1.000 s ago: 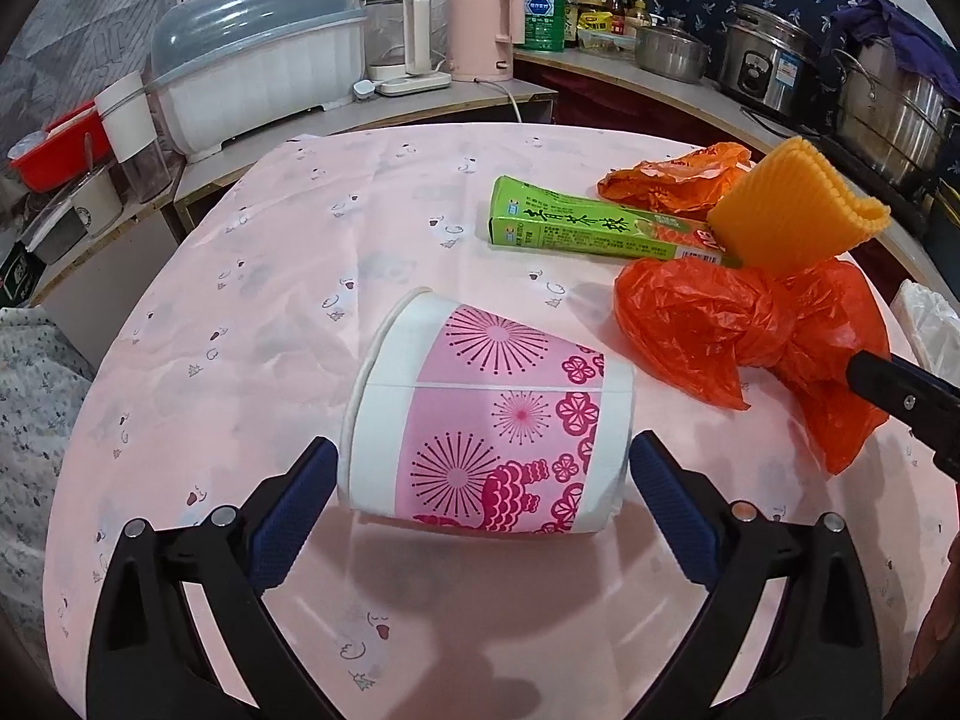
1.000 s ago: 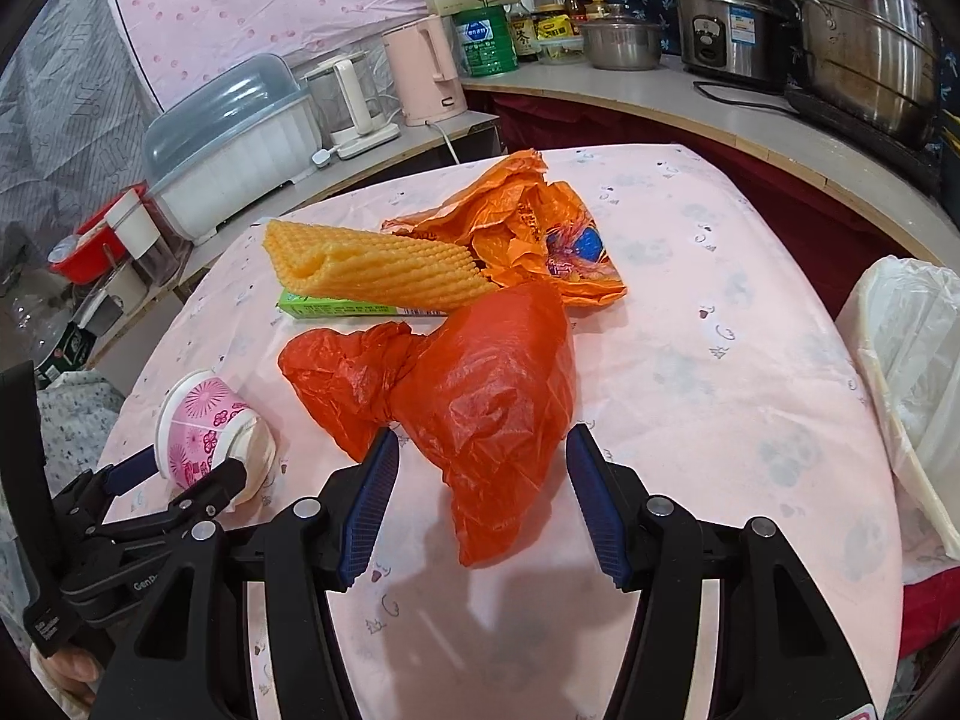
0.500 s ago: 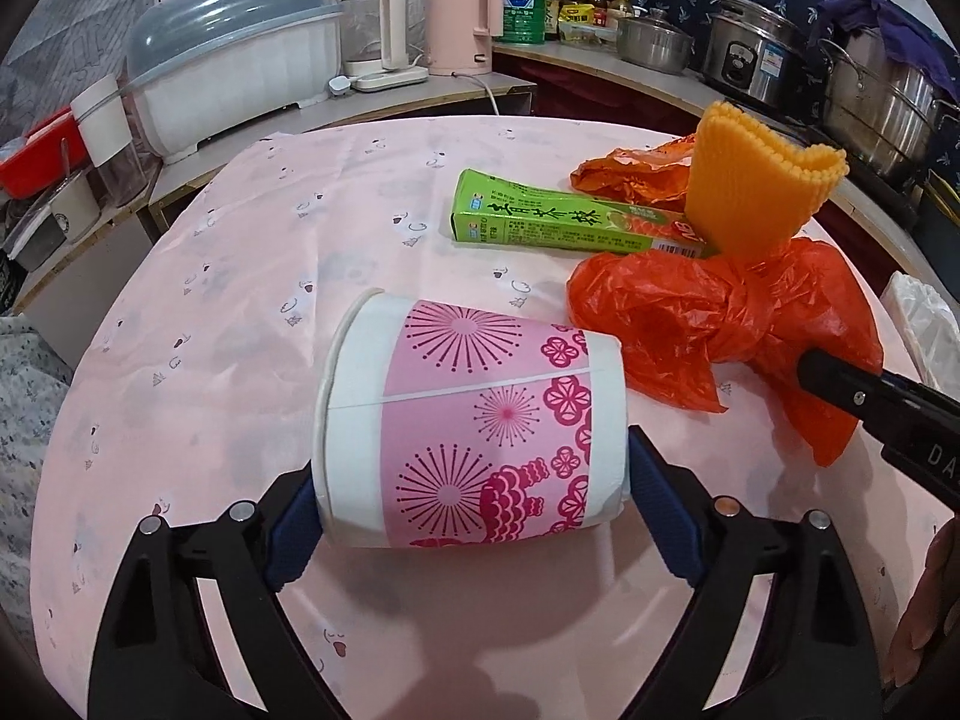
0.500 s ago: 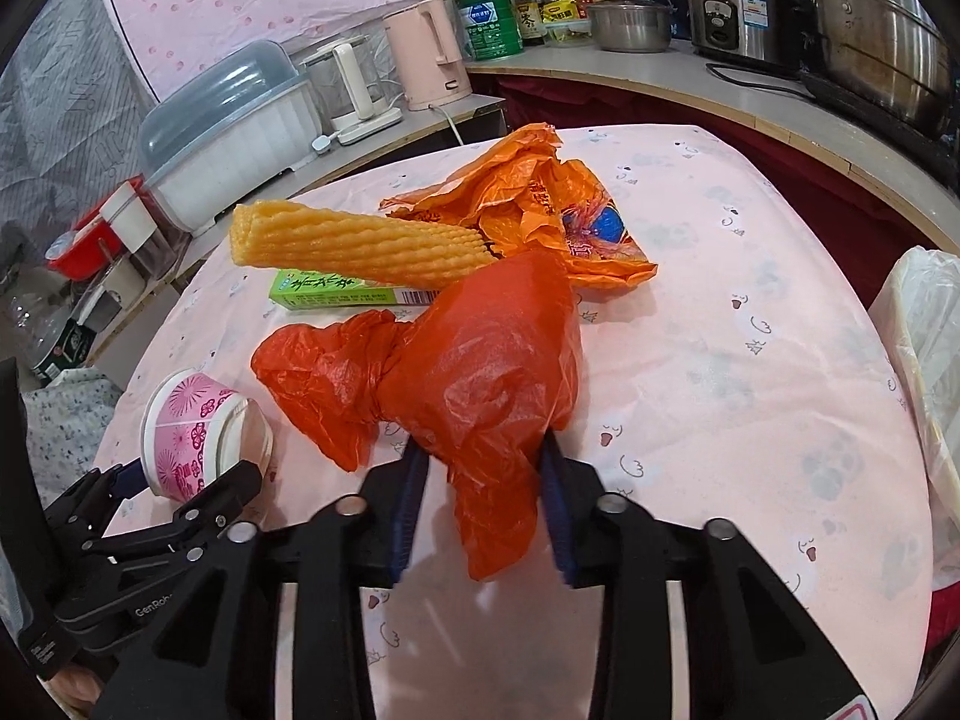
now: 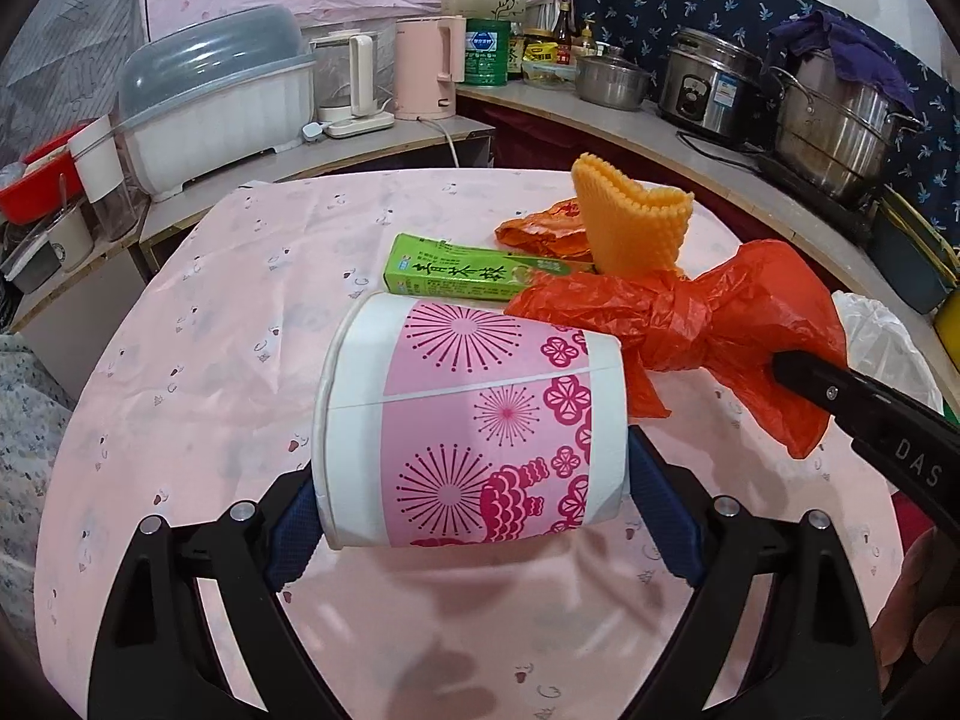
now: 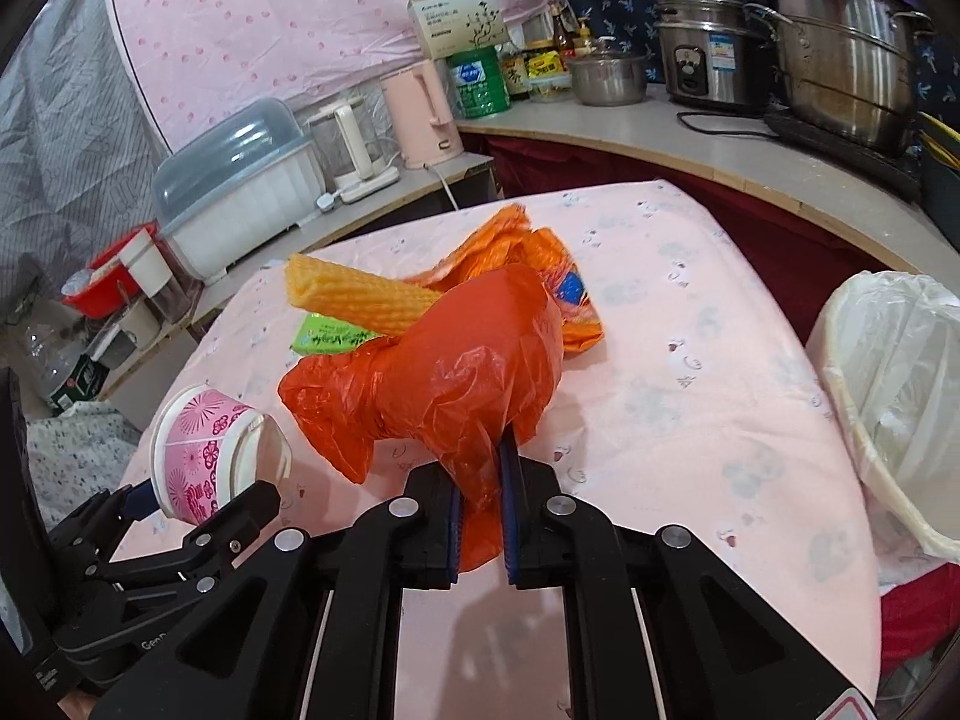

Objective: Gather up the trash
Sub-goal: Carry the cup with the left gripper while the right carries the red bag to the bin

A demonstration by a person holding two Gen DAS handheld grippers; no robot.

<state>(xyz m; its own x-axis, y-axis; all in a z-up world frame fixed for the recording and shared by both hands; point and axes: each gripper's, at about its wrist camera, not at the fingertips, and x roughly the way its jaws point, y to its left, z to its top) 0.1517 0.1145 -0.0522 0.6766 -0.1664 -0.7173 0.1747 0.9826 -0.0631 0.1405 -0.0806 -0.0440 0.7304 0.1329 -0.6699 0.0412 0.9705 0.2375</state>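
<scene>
Item: crumpled red-orange plastic bag (image 6: pixel 456 372), knotted at its middle, lifted above the pink-clothed desk (image 6: pixel 690 372), tail pinched in the closing right hand-held gripper (image 6: pixel 480 510); left hand-held gripper (image 5: pixel 468 522) clamps a pink-and-white paper cup (image 5: pixel 474 420) sideways by its 2 ends.

Even indoor light was recorded in both views; soft shadows were cast on the tablecloth (image 5: pixel 198 372) beneath the grippers. Strong fisheye bending and dark corner vignetting were noted.
</scene>
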